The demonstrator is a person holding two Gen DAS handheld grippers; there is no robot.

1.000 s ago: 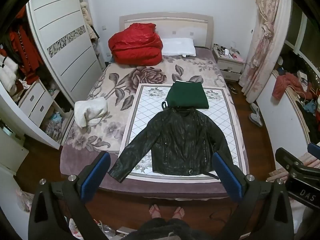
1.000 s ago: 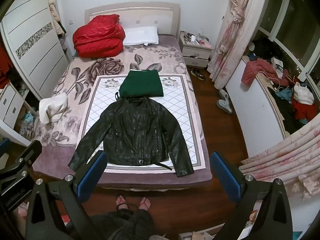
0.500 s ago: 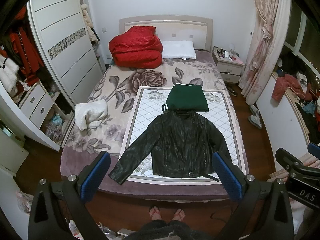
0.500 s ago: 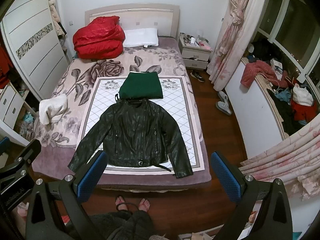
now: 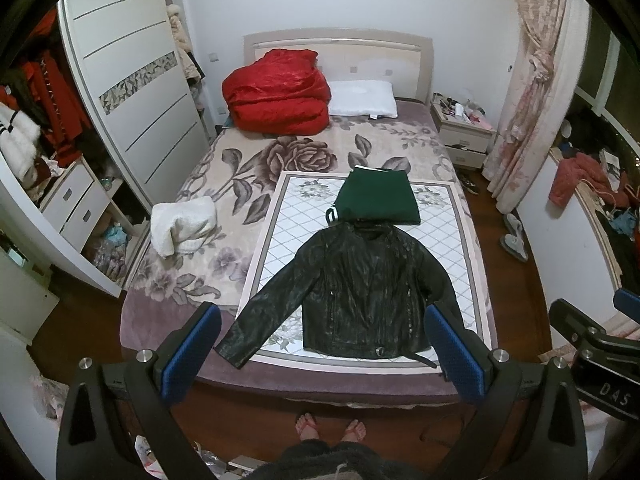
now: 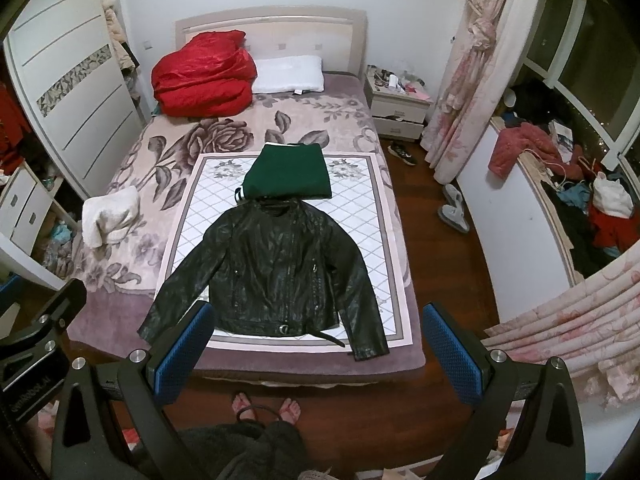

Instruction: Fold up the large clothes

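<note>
A black leather jacket (image 5: 360, 292) (image 6: 276, 276) lies flat, front up, sleeves spread, on a white quilted mat (image 5: 280, 240) (image 6: 360, 208) at the foot of the bed. A folded green garment (image 5: 376, 200) (image 6: 288, 178) sits just beyond its collar. My left gripper (image 5: 320, 348) is open, held high above the bed's foot with nothing between its blue pads. My right gripper (image 6: 316, 348) is open as well, also well short of the jacket and holding nothing. Each gripper shows at the edge of the other's view.
A red quilt (image 5: 276, 96) and a white pillow (image 5: 362, 98) lie at the headboard; a white fluffy garment (image 5: 184, 224) sits at the bed's left edge. A wardrobe (image 5: 132, 92) stands left, a nightstand (image 5: 462, 128) and curtain (image 5: 528, 92) right. The person's feet (image 5: 330, 426) stand on the wood floor.
Both views have shifted slightly downward in frame, with the bed and jacket sitting a little lower; both grippers stay open and the clothes have not moved.
</note>
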